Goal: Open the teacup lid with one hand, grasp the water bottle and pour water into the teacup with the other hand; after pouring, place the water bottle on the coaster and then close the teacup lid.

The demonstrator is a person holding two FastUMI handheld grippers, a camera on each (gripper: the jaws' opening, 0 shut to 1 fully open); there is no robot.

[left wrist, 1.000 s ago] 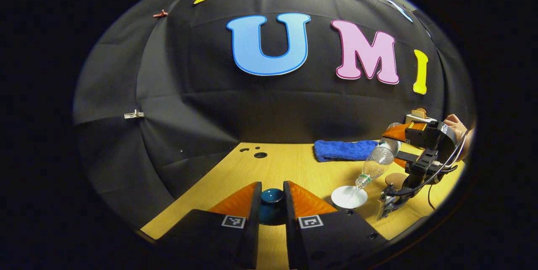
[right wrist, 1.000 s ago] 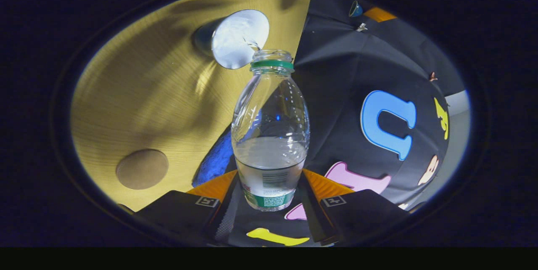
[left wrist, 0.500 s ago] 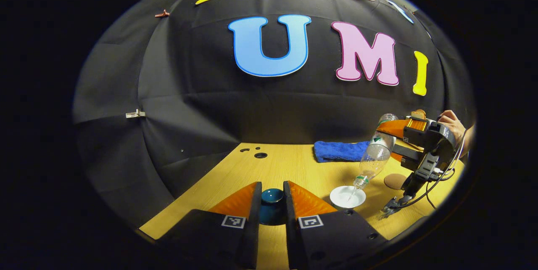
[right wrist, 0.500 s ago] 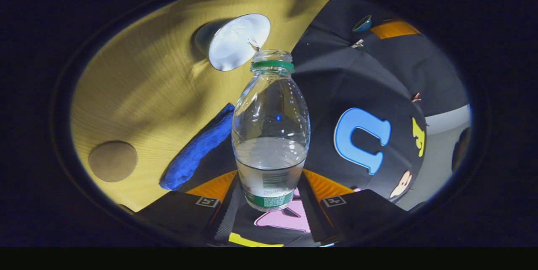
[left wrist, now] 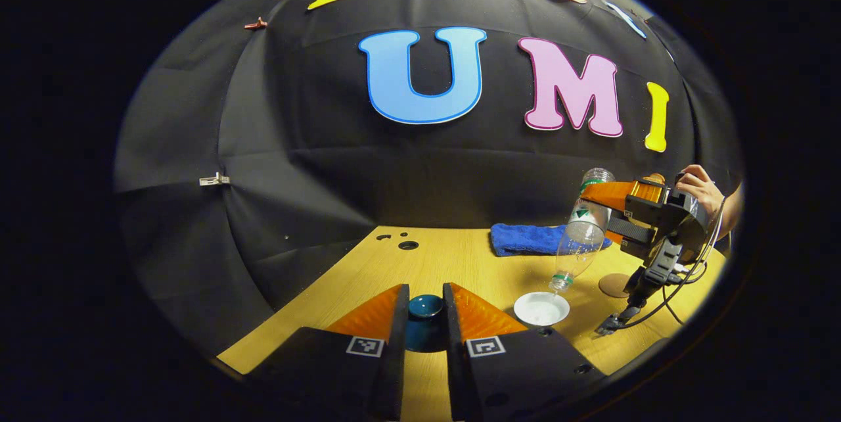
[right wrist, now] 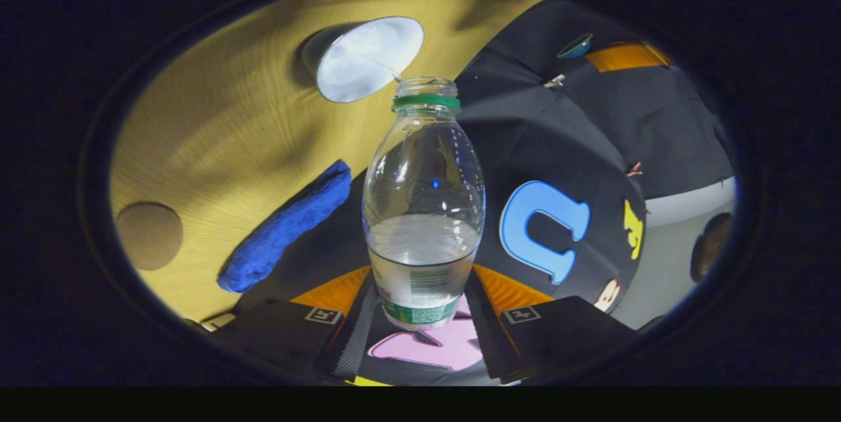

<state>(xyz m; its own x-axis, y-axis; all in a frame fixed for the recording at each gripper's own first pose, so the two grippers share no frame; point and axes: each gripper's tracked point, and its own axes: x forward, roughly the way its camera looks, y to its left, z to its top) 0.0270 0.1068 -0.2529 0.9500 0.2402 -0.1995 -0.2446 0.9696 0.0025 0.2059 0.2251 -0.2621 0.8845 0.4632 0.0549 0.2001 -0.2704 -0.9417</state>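
bottle [left wrist: 583, 238] tilted steeper over teacup [left wrist: 541, 307] since earlier.

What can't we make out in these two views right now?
- Water level in the teacup: left gripper view, too small and far; right gripper view, glare on its white inside.
- Teacup lid: left gripper view, lower part hidden between the left hand-held gripper fingers.
- Water bottle base: right gripper view, hidden between the right hand-held gripper fingers.
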